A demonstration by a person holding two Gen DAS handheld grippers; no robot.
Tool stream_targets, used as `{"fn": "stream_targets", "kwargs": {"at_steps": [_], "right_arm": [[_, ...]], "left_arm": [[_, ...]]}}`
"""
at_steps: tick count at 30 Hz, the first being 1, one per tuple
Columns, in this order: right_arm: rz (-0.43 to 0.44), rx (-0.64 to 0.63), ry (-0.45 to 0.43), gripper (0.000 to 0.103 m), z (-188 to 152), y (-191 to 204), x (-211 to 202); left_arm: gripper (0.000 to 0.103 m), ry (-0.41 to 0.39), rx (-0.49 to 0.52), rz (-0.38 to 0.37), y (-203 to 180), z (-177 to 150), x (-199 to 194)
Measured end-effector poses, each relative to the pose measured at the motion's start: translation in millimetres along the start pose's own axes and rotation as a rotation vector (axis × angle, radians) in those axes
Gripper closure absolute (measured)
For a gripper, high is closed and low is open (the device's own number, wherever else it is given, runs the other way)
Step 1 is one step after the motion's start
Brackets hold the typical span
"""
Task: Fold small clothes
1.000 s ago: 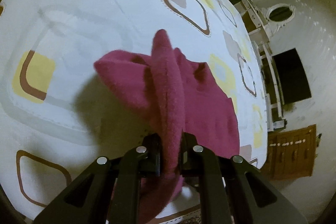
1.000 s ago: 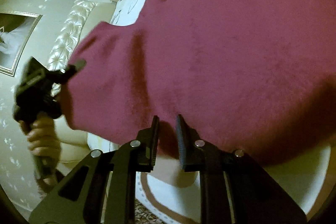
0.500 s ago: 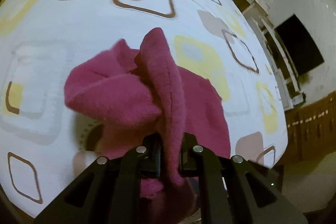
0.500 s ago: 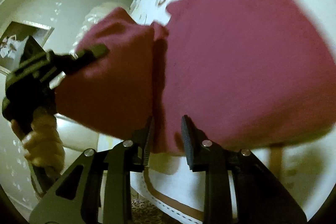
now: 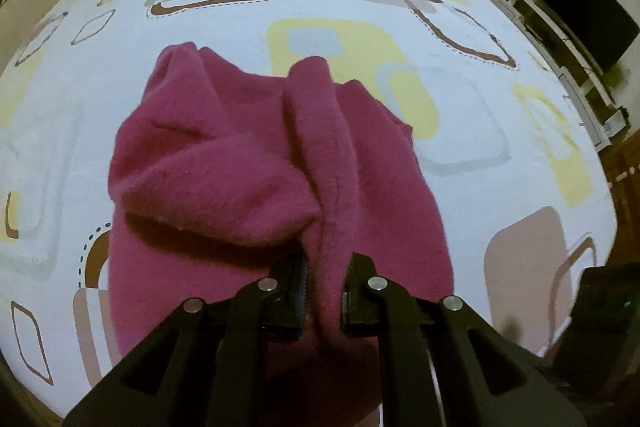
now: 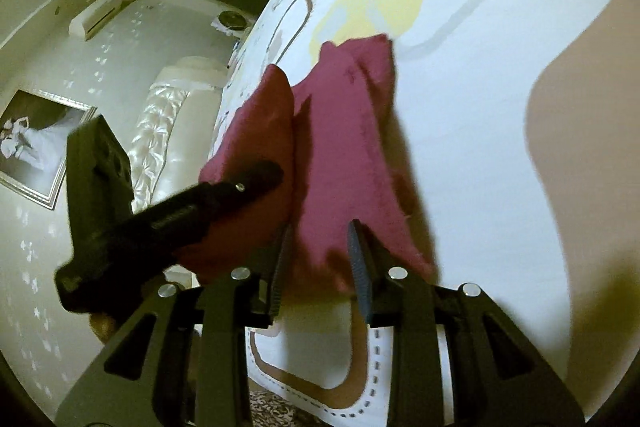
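Observation:
A magenta fleece garment lies bunched on the patterned white bedsheet. My left gripper is shut on a ridge of its fabric at the near edge. In the right wrist view the same garment hangs in folds in front of my right gripper. Its jaws stand apart and the cloth's edge hangs between them without being pinched. The left gripper shows there as a black bar pressed into the cloth.
The bed's near edge runs just below both grippers. A white tufted headboard and a framed picture are on the left wall. White shelves and a dark screen stand beyond the bed's right side.
The garment has come down from being held spread out to lying bunched on the sheet. My right gripper's jaws have widened and let the cloth go. The left gripper kept its hold.

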State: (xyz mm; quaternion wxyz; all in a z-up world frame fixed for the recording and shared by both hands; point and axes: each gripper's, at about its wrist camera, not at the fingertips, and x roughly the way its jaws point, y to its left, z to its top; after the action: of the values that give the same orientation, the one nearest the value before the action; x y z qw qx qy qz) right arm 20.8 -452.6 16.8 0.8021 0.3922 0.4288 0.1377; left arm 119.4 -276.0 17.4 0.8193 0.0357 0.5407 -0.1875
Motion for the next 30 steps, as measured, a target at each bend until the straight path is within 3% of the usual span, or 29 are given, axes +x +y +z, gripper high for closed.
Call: {"fn": "stream_targets", "kwargs": {"at_steps": [4, 6, 12, 14, 19, 25, 30], "right_arm": [[-0.006, 0.004, -0.022, 0.07, 4, -4, -9], [-0.004, 0.007, -0.036, 0.069, 6, -5, -16], [0.0, -0.009, -0.059, 0.065, 13, 2, -28], [0.01, -0.014, -0.054, 0.064, 17, 6, -27], [0.012, -0.043, 0.004, 0.062, 28, 22, -9], [0.018, 0.004, 0.076, 0.053, 44, 27, 25], [0.038, 0.053, 0.13, 0.046, 57, 33, 52]], "left_arm": [[0.08, -0.055, -0.017, -0.01, -2, -3, -2], [0.062, -0.099, -0.011, -0.026, -6, -5, -9], [0.034, -0.249, 0.037, -0.09, -5, -20, -53], [0.03, -0.299, 0.015, -0.113, 11, -26, -72], [0.029, -0.345, -0.084, -0.077, 78, -38, -91], [0.029, -0.317, -0.181, -0.022, 141, -57, -81], [0.029, -0.295, -0.2, -0.032, 153, -67, -71]]}}
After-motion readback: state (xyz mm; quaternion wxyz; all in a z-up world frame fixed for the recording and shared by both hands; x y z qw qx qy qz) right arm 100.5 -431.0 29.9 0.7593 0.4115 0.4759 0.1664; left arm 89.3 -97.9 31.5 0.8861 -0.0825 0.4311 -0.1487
